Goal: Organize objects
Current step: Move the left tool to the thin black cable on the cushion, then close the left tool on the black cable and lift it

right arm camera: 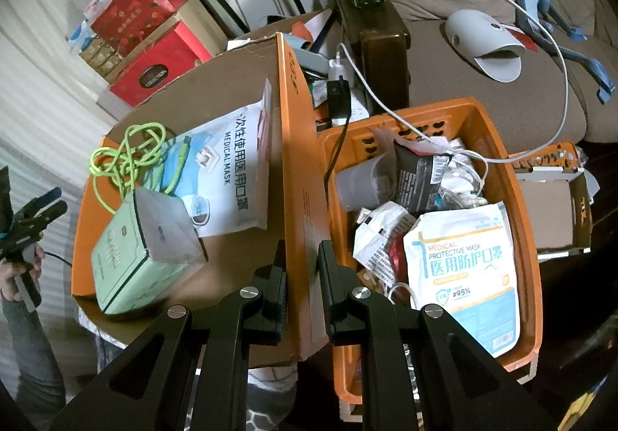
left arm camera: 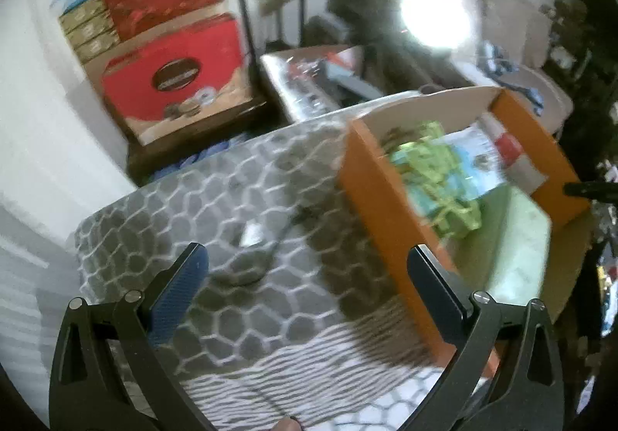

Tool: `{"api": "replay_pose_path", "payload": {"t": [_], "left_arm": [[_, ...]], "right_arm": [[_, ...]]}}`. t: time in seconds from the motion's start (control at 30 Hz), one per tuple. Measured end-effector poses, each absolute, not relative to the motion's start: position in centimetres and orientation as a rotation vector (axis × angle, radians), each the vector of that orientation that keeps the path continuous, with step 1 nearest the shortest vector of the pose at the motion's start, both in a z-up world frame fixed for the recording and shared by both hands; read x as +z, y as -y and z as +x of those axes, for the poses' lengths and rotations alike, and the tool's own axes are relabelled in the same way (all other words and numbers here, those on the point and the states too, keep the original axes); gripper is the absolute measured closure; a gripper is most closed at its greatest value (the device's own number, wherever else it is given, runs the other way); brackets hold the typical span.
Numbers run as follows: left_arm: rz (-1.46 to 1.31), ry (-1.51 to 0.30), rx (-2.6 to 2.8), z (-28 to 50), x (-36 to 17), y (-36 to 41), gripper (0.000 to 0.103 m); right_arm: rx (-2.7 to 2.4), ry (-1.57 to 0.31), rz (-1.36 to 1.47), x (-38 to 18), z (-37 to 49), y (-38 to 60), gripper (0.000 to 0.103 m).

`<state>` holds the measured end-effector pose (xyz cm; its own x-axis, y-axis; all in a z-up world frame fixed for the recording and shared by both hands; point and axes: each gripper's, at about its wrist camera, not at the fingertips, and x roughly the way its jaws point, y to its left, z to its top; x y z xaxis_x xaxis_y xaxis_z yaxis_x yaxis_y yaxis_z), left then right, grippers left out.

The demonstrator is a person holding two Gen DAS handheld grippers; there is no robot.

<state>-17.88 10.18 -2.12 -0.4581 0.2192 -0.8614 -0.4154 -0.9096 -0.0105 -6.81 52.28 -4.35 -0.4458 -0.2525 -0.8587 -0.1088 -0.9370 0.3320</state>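
Orange cardboard box (right arm camera: pixel 297 199) wall pinched by right gripper (right arm camera: pixel 301 257). Left gripper (left arm camera: pixel 307 261) spread wide, empty, over patterned blanket (left arm camera: pixel 231 199). Green cable (right arm camera: pixel 123 156), mask pack (right arm camera: pixel 228 168), green tin (right arm camera: pixel 127 268) inside box; tin at near corner.

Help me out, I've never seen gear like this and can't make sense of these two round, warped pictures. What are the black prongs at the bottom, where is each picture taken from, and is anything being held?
There is no robot here: a person holds a two-finger gripper in each hand, and each carries a wide-angle camera looking along its fingers. The prongs are those fingers.

The left camera's picture shows the left gripper with jaws wide apart and nothing between them, above a grey patterned blanket.

The right camera's picture shows the right gripper shut on the side wall of an orange cardboard box. Inside lie a green cable, a medical mask pack and a pale green box. Beside it stands an orange plastic basket full of packets, with another mask pack on top.

At that picture's left edge you can see the other gripper in the person's hand.
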Motion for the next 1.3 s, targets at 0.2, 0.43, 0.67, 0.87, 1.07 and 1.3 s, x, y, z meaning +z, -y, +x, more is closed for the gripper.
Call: {"api": "replay_pose_path", "payload": {"t": [0.2, 0.43, 0.67, 0.87, 1.07, 1.3], "left_arm": [[-1.49, -0.203, 2.387, -19.9, -4.7, -6.4, 0.0], [-1.563, -0.109, 2.424, -21.9, -6.7, -4.7, 0.003], [-1.624, -0.059, 2.434, -23.6, -8.5, -4.3, 0.024], [-1.643, -0.022, 2.412, -24.4, -9.4, -4.7, 0.048], [-1.65, 0.013, 2.386, -24.8, -10.2, -4.9, 0.066], [-1.638, 0.052, 2.366, -25.1, -10.6, -5.4, 0.079]], "right_arm": [[-2.547, 0.524, 1.606, -4.3, -6.8, -52.3, 0.09], [-2.548, 0.521, 1.609, -4.2, -6.8, -52.2, 0.09], [-2.548, 0.517, 1.616, -4.2, -6.8, -52.1, 0.089], [-2.547, 0.519, 1.616, -4.2, -6.8, -52.1, 0.089], [-2.546, 0.52, 1.618, -4.2, -6.7, -52.2, 0.09], [-2.547, 0.52, 1.618, -4.2, -6.7, -52.2, 0.09]]}}
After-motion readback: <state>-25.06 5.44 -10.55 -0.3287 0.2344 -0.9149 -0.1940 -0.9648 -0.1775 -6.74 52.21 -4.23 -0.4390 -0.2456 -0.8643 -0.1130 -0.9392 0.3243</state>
